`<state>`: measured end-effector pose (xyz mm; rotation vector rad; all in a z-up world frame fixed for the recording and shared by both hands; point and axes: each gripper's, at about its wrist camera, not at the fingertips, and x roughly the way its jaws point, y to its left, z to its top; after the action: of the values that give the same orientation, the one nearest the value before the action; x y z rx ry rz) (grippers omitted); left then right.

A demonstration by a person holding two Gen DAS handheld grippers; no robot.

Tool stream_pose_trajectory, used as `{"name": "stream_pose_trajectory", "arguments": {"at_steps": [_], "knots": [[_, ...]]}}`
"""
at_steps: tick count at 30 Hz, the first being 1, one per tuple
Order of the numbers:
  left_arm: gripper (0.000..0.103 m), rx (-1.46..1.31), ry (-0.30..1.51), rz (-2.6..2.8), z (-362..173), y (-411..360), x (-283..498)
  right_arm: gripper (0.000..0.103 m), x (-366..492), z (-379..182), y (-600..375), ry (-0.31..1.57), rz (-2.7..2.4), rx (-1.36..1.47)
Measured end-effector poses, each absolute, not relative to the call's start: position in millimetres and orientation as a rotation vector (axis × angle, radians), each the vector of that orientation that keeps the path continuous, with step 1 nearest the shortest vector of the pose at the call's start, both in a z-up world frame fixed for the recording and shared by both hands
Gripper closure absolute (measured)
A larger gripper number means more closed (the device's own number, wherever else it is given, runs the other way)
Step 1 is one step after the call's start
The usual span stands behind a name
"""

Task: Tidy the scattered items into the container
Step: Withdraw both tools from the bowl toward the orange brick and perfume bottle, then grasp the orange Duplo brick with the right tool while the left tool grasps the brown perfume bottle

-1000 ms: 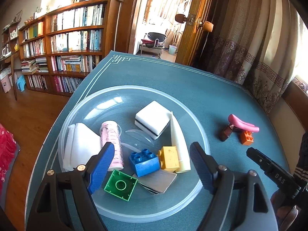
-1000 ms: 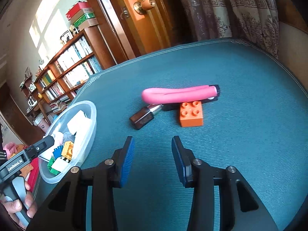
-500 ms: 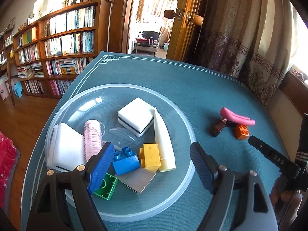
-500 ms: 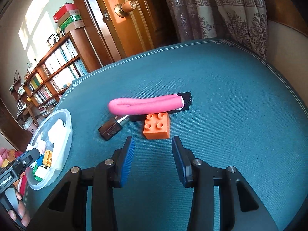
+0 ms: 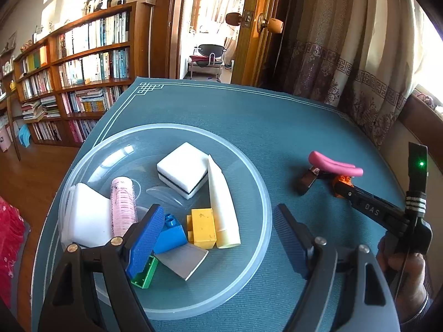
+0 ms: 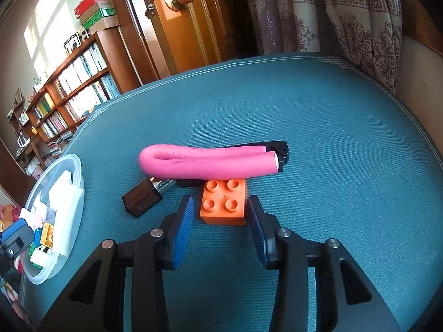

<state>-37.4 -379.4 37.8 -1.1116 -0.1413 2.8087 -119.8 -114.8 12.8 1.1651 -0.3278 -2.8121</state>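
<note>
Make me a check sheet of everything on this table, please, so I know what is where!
Surface: teal cloth covers the table.
Job's things: clear container holds toy bricks, white blocks, a pink roller and a tube; orange brick, pink foam curler and a dark lipstick lie outside it.
Clutter: nothing seen.
Grippers: right hand-held gripper open, fingers either side of the orange brick; left hand-held gripper open above the container.
Cables: a thin wire by the person's hand.
Surroundings: bookshelves, wooden door, patterned curtains.
</note>
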Motion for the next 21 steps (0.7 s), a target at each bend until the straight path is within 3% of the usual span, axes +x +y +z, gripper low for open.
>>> {"name": "stream_pose_trajectory", "arguments": {"at_steps": [3, 4, 21], "knots": [[0.019, -1.112, -0.126, 2.801, 38, -372, -40, 0.061, -121, 12, -115, -0.308, -2.808, 1.178], [0.019, -1.111, -0.118, 2.798, 38, -369, -41, 0.066, -121, 12, -115, -0.295, -2.815, 1.185], [0.019, -1.078, 0.148, 2.72, 37, -297, -62, 0.066, -99, 12, -69, -0.337, -2.847, 1.198]]}}
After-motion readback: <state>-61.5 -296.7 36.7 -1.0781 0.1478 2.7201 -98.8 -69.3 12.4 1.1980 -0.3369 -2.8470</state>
